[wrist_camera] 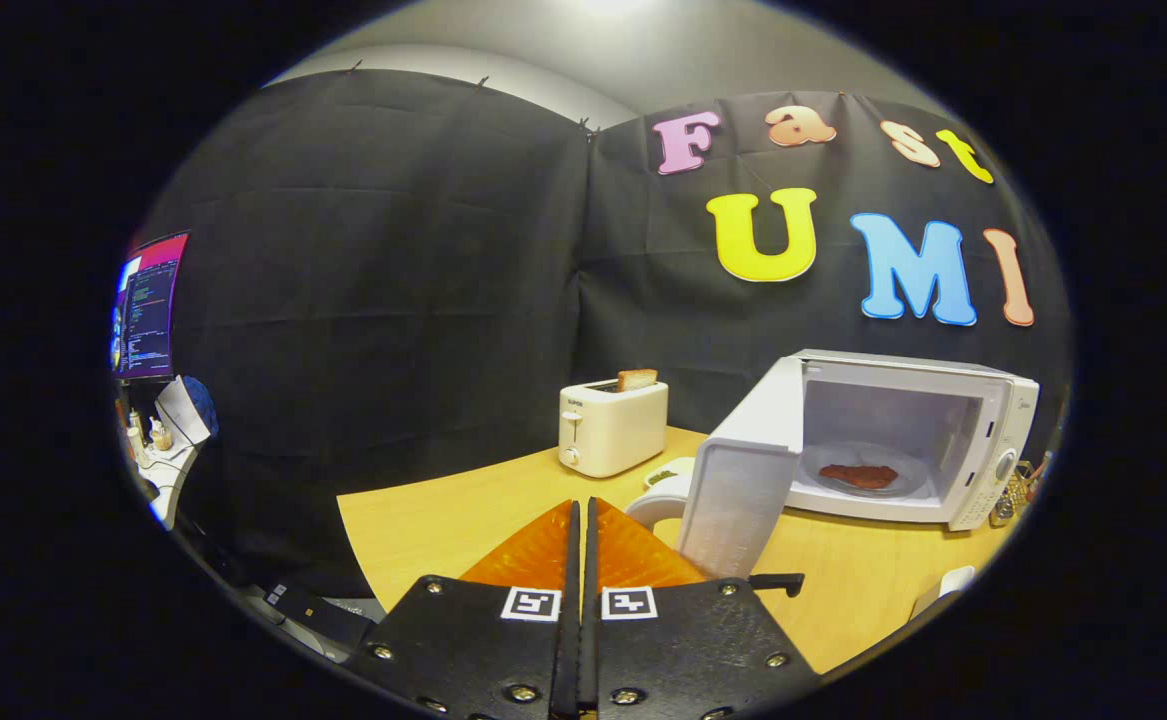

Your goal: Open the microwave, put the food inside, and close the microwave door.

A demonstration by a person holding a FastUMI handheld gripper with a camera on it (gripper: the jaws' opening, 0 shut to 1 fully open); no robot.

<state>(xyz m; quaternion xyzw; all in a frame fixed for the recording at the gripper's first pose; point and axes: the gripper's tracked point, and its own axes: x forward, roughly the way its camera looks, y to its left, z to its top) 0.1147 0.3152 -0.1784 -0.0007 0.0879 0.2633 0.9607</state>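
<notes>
Gripper view: the gripper [583, 505] has its fingers pressed together, holding nothing, above the wooden worktop [423, 525]. At about 2 o'clock beyond the fingers stands the microwave [918, 440], its door [743, 480] swung open. The food [858, 476] lies inside on a glass plate [908, 470]. A toaster [611, 427] with a slice of toast [637, 379] stands at 12 o'clock.

Microwave [903, 440] on table [423, 520], ahead-right of fingers [583, 520], which meet w/ nothing between. Door [743, 480] swung open to its left; food [858, 476] inside on plate [908, 482]. Toaster [611, 425] left of microwave, toast [637, 379] in slot.
</notes>
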